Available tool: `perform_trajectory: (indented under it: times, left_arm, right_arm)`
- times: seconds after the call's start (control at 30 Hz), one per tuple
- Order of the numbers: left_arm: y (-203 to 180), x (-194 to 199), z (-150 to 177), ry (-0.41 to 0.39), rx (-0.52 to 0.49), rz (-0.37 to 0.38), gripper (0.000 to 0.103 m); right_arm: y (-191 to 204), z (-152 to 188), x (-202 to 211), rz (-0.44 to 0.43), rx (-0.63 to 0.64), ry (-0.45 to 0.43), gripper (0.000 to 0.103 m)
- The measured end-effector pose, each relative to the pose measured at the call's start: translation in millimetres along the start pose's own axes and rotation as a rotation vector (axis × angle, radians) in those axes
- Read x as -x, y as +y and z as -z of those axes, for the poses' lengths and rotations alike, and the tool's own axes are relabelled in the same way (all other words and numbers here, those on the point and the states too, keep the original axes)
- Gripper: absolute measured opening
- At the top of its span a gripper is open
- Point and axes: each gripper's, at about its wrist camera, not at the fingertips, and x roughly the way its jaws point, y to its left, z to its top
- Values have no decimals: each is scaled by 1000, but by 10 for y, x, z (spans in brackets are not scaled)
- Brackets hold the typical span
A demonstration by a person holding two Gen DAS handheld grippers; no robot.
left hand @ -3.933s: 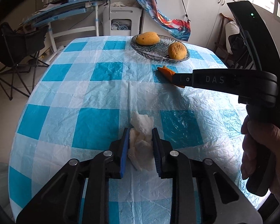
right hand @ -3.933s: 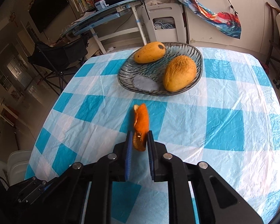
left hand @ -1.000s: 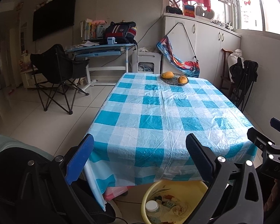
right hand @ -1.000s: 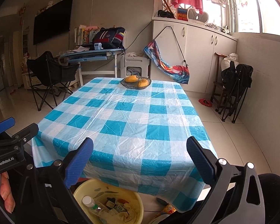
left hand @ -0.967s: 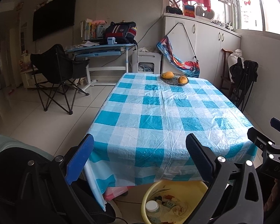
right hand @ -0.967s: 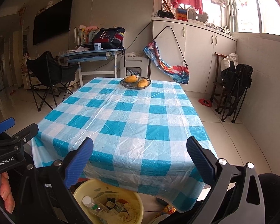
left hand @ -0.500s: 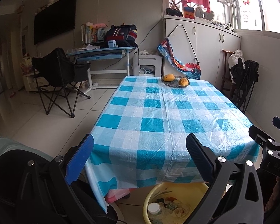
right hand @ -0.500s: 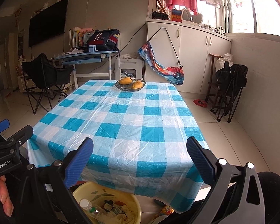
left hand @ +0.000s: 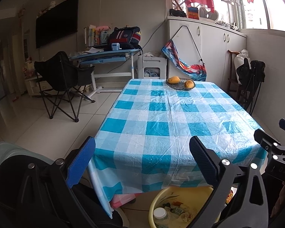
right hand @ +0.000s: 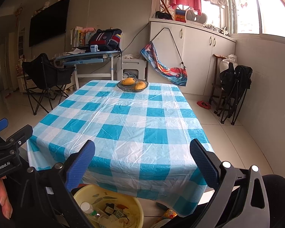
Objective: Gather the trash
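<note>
- Tiled living room with white cabinets under a bright window, a black wall-mounted television, a blue desk carrying books and a dark backpack, and a black folding camp chair beside it.
- Filling the middle of both views: rectangular table under a crinkled blue-and-white checked plastic cloth, bare apart from one dish at the far end.
- At that far end: dark glass oval dish holding two yellow-orange mangoes.
- On the floor below the table's near edge: round yellow plastic basin holding the collected trash, with a clear bottle with a white cap, small packets and crumpled paper inside; seen also from the left wrist.
- Hovering above the basin: left gripper, black frame with blue-faced fingers spread wide, nothing between them.
- Alongside it: right gripper, fingers likewise spread wide and carrying nothing.
- Readable in white on the neighbouring gripper body at the left edge of the right wrist view: "GenRobot.AI", with a fingertip of the holding hand just below.
- Faintly legible on the other gripper body at the right edge of the left wrist view: "DAS".
</note>
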Motion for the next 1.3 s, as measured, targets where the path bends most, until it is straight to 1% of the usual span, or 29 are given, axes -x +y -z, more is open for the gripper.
perform_trajectory:
  times: [0.27,0.63,0.8,0.87,0.9,0.97,1.03,1.1,1.2,1.3]
  left_arm:
    - [-9,-10,-12,10,-18,-7,95]
    - [-19,4,-16,1,-25,-17,96]
    - [-32,8,-28,-1,-37,4,96]
    - [20,8,-36,7,1,39,96]
    - [55,20,-33,-2,29,57,96]
    - [117,46,-51,-12,55,61,96]
    - [155,63,-63,-13,71,64,96]
    - [192,49,-71,1,92,71,96]
    - [208,-24,-59,46,108,83,96]
    - [191,-98,-34,90,105,80,96]
  right_arm:
    - [0,7,-3,0,0,2,96]
    - [-2,49,-26,-1,5,11,96]
    - [1,72,-59,-1,11,26,96]
    - [6,63,-74,-4,11,36,96]
    - [-2,64,-78,-7,8,42,96]
    - [-49,38,-93,-17,-18,61,96]
    - [-130,-32,-107,-36,-70,78,96]
    - [-182,-144,-165,-48,-96,91,96]
    - [-212,-344,-431,-75,-97,149,96]
    - [-217,-555,-854,-94,-91,247,96]
